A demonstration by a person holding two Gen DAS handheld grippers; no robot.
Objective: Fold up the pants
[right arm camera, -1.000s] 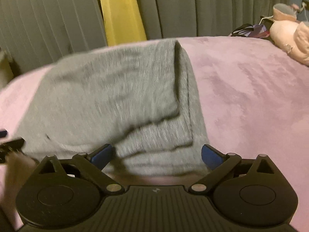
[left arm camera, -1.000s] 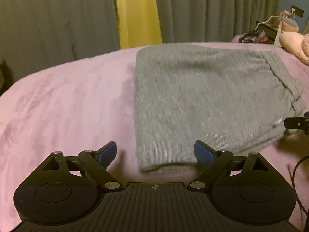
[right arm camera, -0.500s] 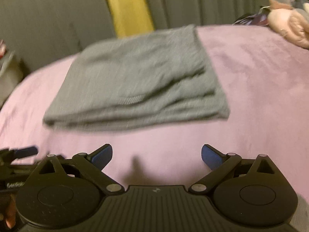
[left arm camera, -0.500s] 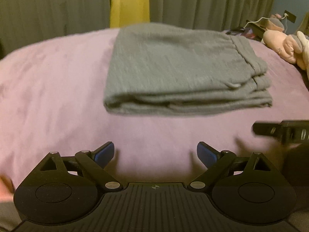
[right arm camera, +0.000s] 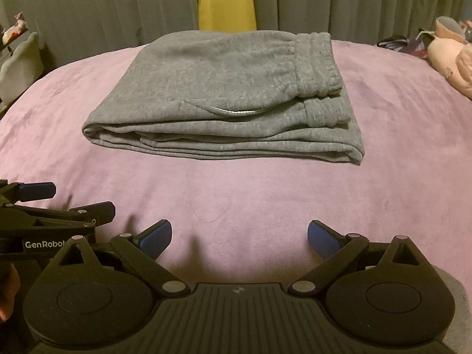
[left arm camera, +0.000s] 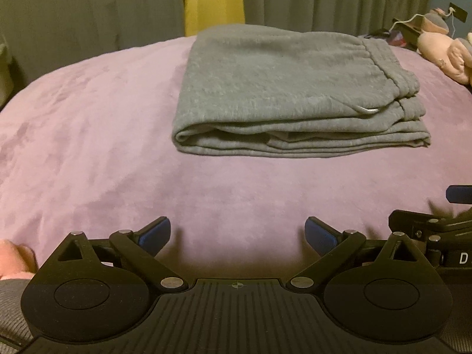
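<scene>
While folded grey pants lie on purple bedspread before grey curtains, left tongs just widened, right tongs agape, both empty.

Folded grey pants, purple bedspread

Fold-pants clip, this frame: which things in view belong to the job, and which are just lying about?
Job:
- grey pants, folded on the purple blanket
- left gripper, open, holding nothing
- right gripper, open, holding nothing

Lying about:
- pink plush toy
- grey curtains
- yellow curtain strip
</scene>
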